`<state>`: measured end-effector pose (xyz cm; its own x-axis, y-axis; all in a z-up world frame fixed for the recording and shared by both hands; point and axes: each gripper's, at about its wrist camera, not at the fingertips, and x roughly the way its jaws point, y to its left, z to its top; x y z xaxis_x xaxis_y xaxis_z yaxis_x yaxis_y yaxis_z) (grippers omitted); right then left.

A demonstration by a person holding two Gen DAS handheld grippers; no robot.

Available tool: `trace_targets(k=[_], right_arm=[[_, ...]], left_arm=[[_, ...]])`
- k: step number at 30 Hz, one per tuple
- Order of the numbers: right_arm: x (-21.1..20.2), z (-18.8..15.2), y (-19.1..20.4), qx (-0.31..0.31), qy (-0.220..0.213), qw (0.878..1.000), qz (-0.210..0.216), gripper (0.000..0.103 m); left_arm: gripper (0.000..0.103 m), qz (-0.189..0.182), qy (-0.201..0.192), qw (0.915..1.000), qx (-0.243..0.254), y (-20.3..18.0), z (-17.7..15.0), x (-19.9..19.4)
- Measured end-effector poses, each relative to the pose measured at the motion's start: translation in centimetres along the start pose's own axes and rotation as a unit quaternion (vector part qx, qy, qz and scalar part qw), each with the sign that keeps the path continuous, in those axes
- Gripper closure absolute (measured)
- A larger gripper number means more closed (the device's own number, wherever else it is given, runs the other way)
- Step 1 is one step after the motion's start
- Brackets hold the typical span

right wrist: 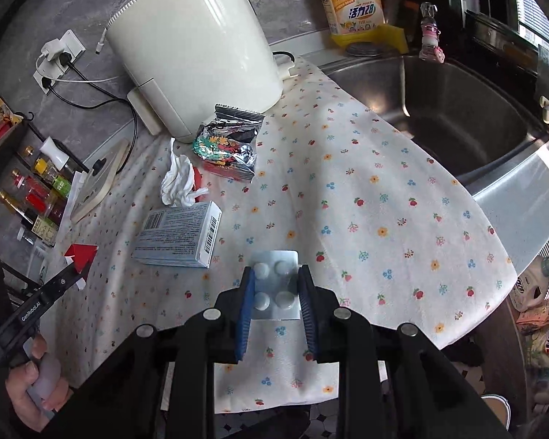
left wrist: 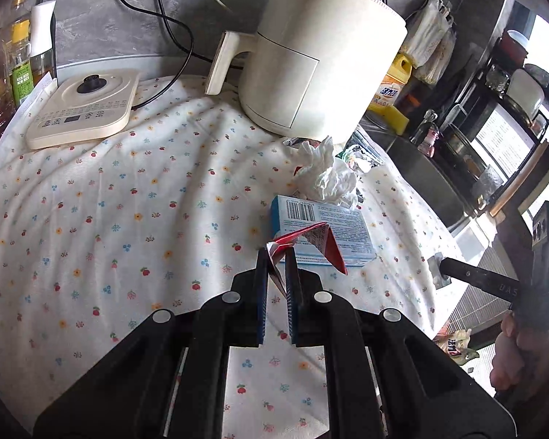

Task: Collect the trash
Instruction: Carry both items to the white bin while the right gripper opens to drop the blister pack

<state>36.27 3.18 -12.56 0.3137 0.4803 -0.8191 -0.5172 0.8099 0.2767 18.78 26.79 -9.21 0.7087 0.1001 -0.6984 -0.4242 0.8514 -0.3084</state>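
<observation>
Both tongs lift trash clear of the flowered cloth (left wrist: 128, 197): the left gripper (left wrist: 276, 267) is pinched tight on a red-and-white wrapper (left wrist: 311, 237) at centre frame, while the right gripper (right wrist: 276, 285), jaws partly apart, clamps a pill blister (right wrist: 276, 285) by its edges. A crumpled tissue (right wrist: 177, 179), blue box (right wrist: 179, 234) and foil packet (right wrist: 227, 142) remain beside the white appliance (right wrist: 201, 44). Only the right wrist view shows the sink (right wrist: 457, 117) at upper right.

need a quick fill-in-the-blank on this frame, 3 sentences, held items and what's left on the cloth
1. The left hand-held gripper is shut on a folded ____ and white paper scrap.
2. The right hand-held gripper holds a blister pack showing ____ white pills.
3. The crumpled tissue lies between the blue box and the white ____.

Missing: red; four; appliance
</observation>
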Motion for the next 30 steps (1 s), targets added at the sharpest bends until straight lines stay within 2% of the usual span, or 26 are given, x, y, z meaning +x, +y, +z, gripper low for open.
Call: trace_targets(k=[7, 13, 19, 30], right_arm=[[-5.2, -3.3, -4.4, 0.027, -0.016, 0.999, -0.014, 0.079], [-9.5, -6.7, -9.5, 0.073, -0.031, 0.996, -0.037, 0.078], [-13.1, -10.7, -14.8, 0.124, -0.039, 0.989, -0.067, 0.078], [-17.8, -18.9, -22.3, 0.211, -0.039, 0.971, -0.108, 0.078]], left_arm=[[0.093, -0.033, 0.017, 0.9986, 0.037, -6.0, -1.5, 0.9], [0.093, -0.073, 0.039, 0.9930, 0.084, -12.4, -3.2, 2.1], [0.093, -0.112, 0.066, 0.9828, 0.132, -18.7, -5.8, 3.0], [0.093, -0.160, 0.127, 0.9569, 0.206, -27.9, -12.4, 4.2]])
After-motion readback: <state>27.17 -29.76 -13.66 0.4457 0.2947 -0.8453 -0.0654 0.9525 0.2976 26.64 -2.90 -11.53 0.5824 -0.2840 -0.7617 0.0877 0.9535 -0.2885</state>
